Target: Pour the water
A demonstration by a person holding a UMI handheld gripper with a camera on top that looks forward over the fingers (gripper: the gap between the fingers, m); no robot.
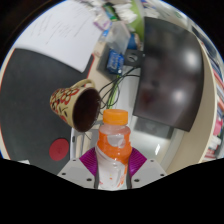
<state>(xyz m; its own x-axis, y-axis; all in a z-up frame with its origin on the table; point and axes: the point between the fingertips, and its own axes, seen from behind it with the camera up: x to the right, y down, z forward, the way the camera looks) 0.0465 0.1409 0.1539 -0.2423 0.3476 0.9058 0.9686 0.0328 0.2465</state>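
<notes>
White desk [185,150] below, cluttered: a big dark monitor [170,75] lies beyond, a sheet of paper [55,42] off to the side, a small blue circuit board [122,60] with wires between them. The gripper [113,175] has its pink pads [89,166] clamped on both sides of a clear bottle [114,165] with an orange cap [116,118]. Just ahead of the cap, a patterned paper cup [78,102] is tipped on its side, mouth toward the bottle.

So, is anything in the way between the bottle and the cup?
Nothing visible is. The gripper holds the bottle between its fingers, orange cap on. The cup lies tilted just beyond the cap, its mouth facing the bottle, with no object between them.
</notes>
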